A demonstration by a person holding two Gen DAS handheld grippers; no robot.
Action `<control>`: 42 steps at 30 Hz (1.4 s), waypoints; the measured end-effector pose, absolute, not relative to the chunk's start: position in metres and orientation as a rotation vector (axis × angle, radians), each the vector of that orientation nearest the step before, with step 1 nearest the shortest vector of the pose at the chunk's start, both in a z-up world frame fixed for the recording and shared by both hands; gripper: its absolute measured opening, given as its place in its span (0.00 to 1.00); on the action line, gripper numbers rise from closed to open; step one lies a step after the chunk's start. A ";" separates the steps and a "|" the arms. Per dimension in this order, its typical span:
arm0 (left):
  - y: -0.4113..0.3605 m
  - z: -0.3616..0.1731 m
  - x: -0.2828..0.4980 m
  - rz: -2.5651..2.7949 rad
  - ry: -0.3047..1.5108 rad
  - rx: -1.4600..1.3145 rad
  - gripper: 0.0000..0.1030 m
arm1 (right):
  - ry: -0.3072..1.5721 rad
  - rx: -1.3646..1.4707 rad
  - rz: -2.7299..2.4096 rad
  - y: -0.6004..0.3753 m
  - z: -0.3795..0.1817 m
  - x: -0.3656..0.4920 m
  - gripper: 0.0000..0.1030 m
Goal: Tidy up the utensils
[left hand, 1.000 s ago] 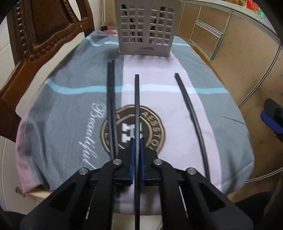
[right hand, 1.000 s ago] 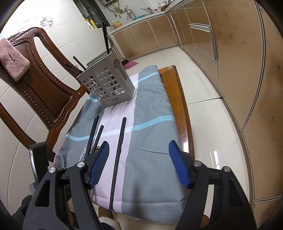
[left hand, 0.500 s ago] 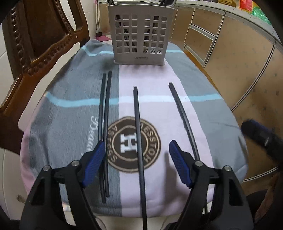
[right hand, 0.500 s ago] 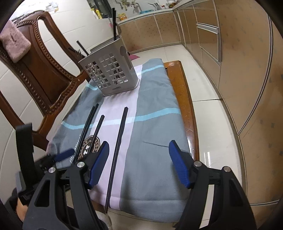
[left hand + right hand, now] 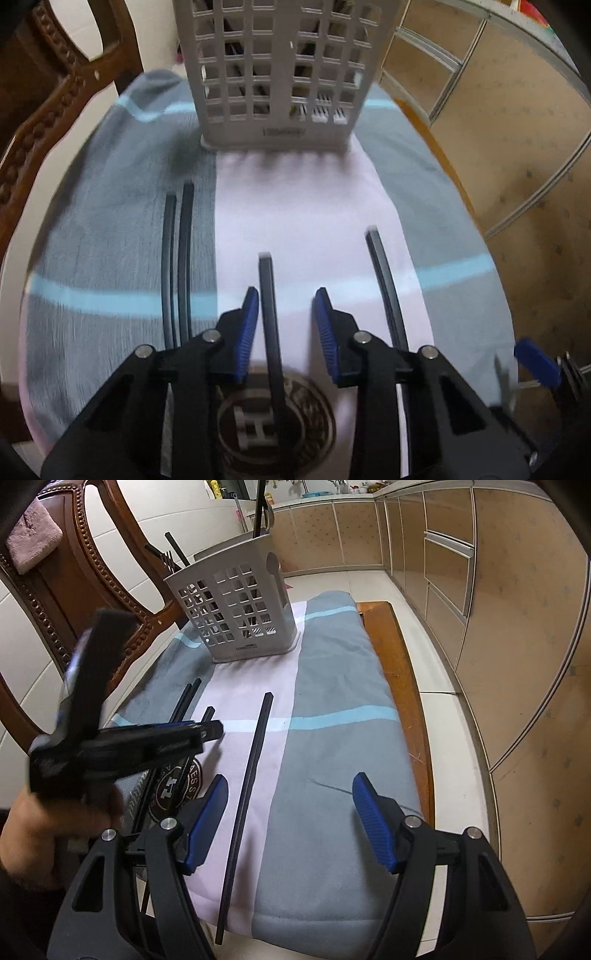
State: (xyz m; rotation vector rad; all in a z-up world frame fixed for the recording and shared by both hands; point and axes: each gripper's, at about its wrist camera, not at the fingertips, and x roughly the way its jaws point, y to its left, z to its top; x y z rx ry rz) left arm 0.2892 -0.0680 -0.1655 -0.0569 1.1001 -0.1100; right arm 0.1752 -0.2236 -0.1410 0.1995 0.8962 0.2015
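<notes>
Right now your left tongs point(image 5: 283, 328) straddle the middle chopstick point(image 5: 269, 314), narrowed but just closing, pads not yet pressing it. Its long axis runs near-to-far toward the caddy point(image 5: 284, 74). Your right tongs point(image 5: 290, 823) hang wide, empty, beside the right-hand chopstick point(image 5: 251, 775).

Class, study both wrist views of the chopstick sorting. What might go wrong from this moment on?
1. The left tongs have just been closing around the middle chopstick but only its left pad looks near it, so the grip may be off-centre and the stick may swing.
2. The right chopstick overhangs the cloth's near edge; a nudge from the open right tongs might tip it off.
</notes>
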 end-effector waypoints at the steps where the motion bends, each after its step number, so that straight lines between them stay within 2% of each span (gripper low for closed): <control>1: -0.067 -0.165 0.292 -0.103 1.105 -0.055 0.14 | 0.899 0.195 0.200 -0.223 -0.142 0.176 0.66; 2: -0.065 -0.166 0.294 -0.108 1.109 -0.072 0.07 | 0.906 0.189 0.203 -0.221 -0.142 0.179 0.66; 7: -0.047 -0.153 0.291 -0.206 1.068 -0.213 0.07 | 0.922 0.158 0.208 -0.210 -0.142 0.200 0.66; 13: -0.020 -0.057 0.231 -0.283 0.840 -0.261 0.07 | 0.956 0.092 0.211 -0.184 -0.143 0.252 0.66; 18: -0.001 -0.001 0.185 -0.279 0.725 -0.227 0.07 | 1.046 -0.002 0.174 -0.160 -0.164 0.301 0.66; 21: 0.010 0.018 0.161 -0.254 0.680 -0.211 0.07 | 1.075 -0.084 0.145 -0.149 -0.174 0.314 0.48; 22: 0.013 0.022 0.154 -0.239 0.663 -0.204 0.07 | 1.084 -0.072 0.163 -0.147 -0.173 0.315 0.33; 23: 0.019 0.024 0.150 -0.228 0.656 -0.196 0.07 | 1.096 -0.071 0.179 -0.145 -0.172 0.316 0.10; 28: 0.025 0.033 0.143 -0.207 0.653 -0.169 0.07 | 1.034 0.006 0.238 -0.157 -0.150 0.298 0.07; 35: 0.019 0.039 0.135 -0.207 0.638 -0.147 0.07 | 0.816 0.091 0.309 -0.192 -0.067 0.214 0.07; 42: 0.008 0.038 0.127 -0.230 0.631 -0.147 0.07 | 0.717 0.143 0.320 -0.217 -0.030 0.149 0.07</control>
